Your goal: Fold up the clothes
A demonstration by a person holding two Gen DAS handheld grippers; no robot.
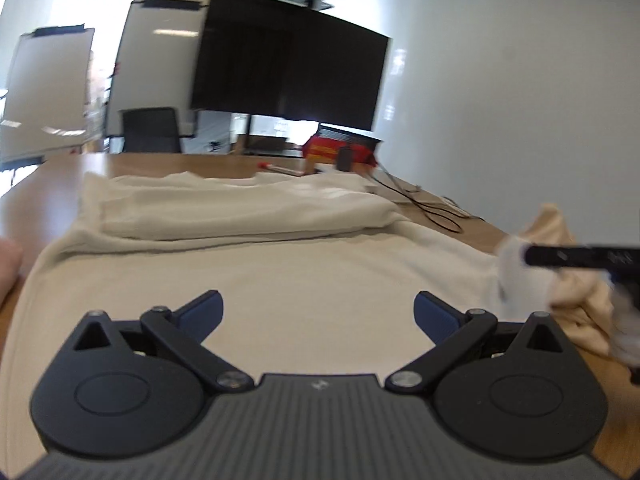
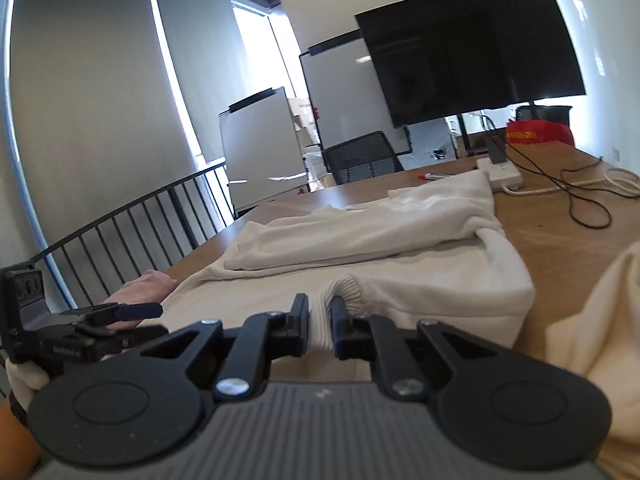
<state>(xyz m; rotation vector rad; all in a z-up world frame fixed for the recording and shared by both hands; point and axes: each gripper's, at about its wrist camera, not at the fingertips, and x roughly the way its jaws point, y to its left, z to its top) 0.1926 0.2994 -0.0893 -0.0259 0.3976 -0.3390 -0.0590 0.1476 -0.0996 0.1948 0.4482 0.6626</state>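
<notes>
A cream sweatshirt (image 1: 260, 264) lies spread on the wooden table (image 1: 60, 184), its upper part folded over itself. My left gripper (image 1: 318, 312) hovers low over the flat body of the sweatshirt, open, with nothing between its blue pads. In the right wrist view the sweatshirt (image 2: 360, 232) reaches right up to my right gripper (image 2: 320, 314). That gripper is shut on the ribbed cuff (image 2: 348, 292), and a strip of white fabric runs between its black fingers. A blue finger (image 2: 140, 311) of the left gripper shows at the left, beside the garment's edge.
A beige garment (image 2: 600, 320) is heaped at the right and a pink one (image 2: 148, 284) at the left table edge. Farther back lie a white power strip (image 2: 500, 174), black cables (image 2: 580, 200), a red marker (image 1: 276, 168) and a red bag (image 1: 332, 150). A black railing (image 2: 120, 232) runs along the left.
</notes>
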